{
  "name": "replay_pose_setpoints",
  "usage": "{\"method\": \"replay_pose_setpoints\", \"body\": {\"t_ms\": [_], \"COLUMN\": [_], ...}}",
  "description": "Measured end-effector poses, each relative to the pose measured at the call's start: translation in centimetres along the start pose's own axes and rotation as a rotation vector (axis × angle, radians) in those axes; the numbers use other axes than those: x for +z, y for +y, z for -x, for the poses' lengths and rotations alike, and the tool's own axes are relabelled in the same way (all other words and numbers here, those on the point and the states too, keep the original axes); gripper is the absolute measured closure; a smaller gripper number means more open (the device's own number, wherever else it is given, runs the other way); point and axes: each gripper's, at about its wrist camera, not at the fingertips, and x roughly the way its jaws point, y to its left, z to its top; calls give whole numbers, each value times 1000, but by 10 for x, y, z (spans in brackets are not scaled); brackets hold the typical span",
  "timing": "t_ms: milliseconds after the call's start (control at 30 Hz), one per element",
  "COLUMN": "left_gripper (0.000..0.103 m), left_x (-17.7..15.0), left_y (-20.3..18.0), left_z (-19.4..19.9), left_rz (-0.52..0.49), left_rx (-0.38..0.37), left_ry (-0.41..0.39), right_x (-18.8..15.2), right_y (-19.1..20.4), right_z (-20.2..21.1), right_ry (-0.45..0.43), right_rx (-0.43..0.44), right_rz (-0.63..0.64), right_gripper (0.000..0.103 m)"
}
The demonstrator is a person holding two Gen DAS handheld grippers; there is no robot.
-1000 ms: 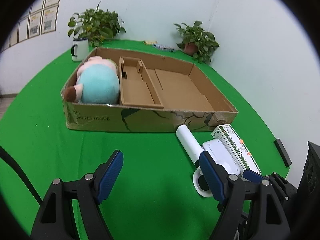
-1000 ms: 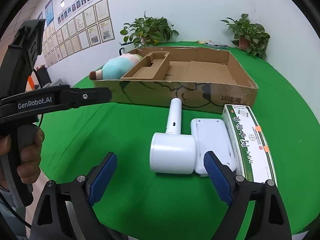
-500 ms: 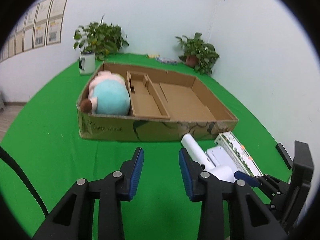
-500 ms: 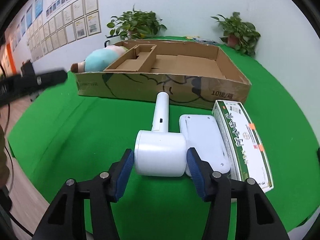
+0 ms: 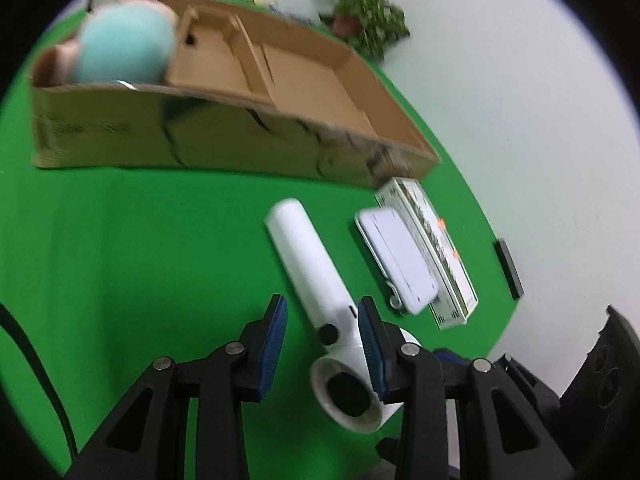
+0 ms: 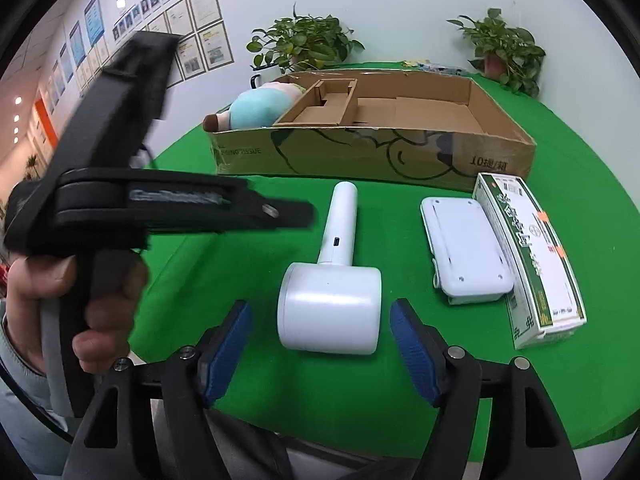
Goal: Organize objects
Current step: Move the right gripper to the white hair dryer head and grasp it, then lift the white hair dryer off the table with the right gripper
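Fingers on the left gripper (image 5: 322, 330) are narrowed around the white plastic hair dryer (image 6: 332, 280), not clamped yet. Right gripper (image 6: 320, 356) hangs wide open just behind its barrel, handle pointing away toward the brown cardboard box (image 6: 400, 156).

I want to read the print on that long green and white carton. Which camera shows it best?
The right wrist view: the long green and white carton lies sharp and unobstructed, its top face showing. In the left wrist view it is blurred and partly covered by the flat white device.
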Motion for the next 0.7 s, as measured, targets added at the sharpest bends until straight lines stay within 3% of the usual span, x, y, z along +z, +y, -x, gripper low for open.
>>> {"method": "replay_pose_setpoints", "body": {"t_ms": [133, 200, 700], "left_gripper": [67, 67, 66], "left_x": [5, 5, -21], "left_y": [-7, -6, -1], "left_z": [-19, -24, -37], "left_rz": [-16, 2, 136], "left_rx": [-17, -21, -145], "left_ry": [43, 59, 140], "right_x": [2, 3, -39], "right_y": [-3, -6, 4], "right_z": [-8, -14, -5], "right_ry": [14, 34, 3], "right_rx": [-11, -9, -62], "right_rz": [7, 0, 32], "right_gripper": [35, 47, 48]}}
